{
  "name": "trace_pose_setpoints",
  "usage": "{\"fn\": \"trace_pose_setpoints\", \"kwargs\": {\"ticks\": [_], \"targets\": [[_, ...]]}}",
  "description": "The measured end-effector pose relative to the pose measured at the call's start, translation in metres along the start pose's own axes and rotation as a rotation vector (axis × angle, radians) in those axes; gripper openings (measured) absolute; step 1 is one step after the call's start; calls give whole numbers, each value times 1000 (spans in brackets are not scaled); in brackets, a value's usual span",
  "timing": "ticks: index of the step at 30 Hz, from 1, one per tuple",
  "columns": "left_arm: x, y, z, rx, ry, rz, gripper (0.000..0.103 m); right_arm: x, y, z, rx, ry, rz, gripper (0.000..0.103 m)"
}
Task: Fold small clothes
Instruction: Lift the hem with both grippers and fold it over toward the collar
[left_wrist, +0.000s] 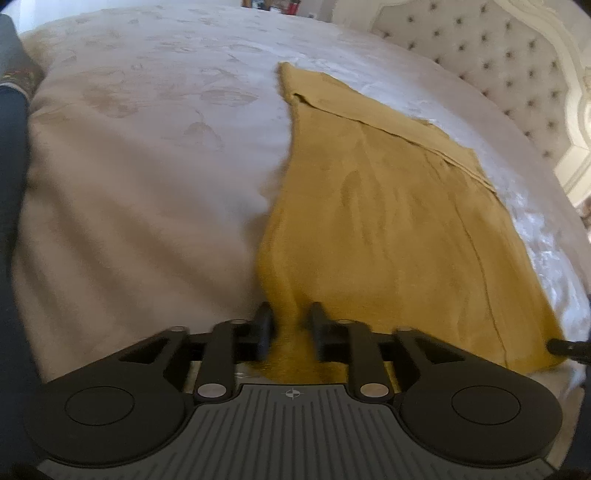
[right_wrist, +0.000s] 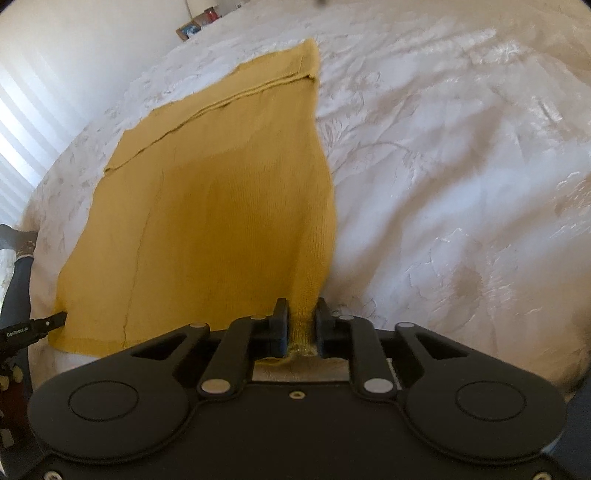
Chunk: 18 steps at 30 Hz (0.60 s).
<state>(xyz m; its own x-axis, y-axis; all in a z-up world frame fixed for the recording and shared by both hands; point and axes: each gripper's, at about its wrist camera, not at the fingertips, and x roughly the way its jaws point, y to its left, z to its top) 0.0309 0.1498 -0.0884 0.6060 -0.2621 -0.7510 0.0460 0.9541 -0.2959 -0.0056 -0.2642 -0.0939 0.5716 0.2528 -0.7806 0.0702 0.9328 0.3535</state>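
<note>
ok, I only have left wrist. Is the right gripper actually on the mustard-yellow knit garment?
Observer: Yes, the right gripper is shut on the mustard-yellow knit garment, with the near right corner bunched between its fingers.
Operator: Bed beyond that side?
Observer: The white embroidered bedspread is creased to the right of the garment, with nothing lying on it.
Operator: My grip from outside?
Observer: The left gripper meets the near left corner, and the near edge is lifted between both.
</note>
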Motion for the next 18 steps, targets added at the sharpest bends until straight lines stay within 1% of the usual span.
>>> {"fn": "trace_pose_setpoints", "kwargs": {"ticks": [1, 2, 3, 4, 5, 6, 7, 9, 10, 11, 13, 18], "targets": [[1, 0, -1, -3, 1, -17, 41, 1, 0, 0, 0, 5, 2, 26], [3, -1, 0, -4, 1, -34, 47, 2, 0, 0, 1, 7, 4, 26], [4, -3, 0, 0, 0, -39, 47, 2, 0, 0, 1, 7, 5, 27], [5, -4, 1, 9, -2, -35, 46, 3, 0, 0, 3, 8, 6, 28], [6, -6, 1, 24, -4, -32, 40, 3, 0, 0, 4, 10, 7, 28], [5, -7, 1, 34, -12, -33, 31, 3, 0, 0, 5, 11, 8, 28], [5, -6, 1, 28, -14, -42, 14, 3, 0, 0, 7, 12, 9, 28], [4, 0, 1, -21, -9, -72, 12, 3, -1, 0, 13, 16, 17, 28], [2, 2, 1, -44, -12, -80, 6, 3, -2, 0, 17, 18, 21, 28], [1, 4, 2, -57, -14, -84, 6, 3, -2, 1, 19, 18, 26, 28], [-6, 6, 3, -78, -26, -97, 6, 1, -2, 1, 18, 10, 38, 19], [-26, 1, 17, -72, -81, -156, 6, -19, 1, 12, 36, -103, 115, 18]]}}
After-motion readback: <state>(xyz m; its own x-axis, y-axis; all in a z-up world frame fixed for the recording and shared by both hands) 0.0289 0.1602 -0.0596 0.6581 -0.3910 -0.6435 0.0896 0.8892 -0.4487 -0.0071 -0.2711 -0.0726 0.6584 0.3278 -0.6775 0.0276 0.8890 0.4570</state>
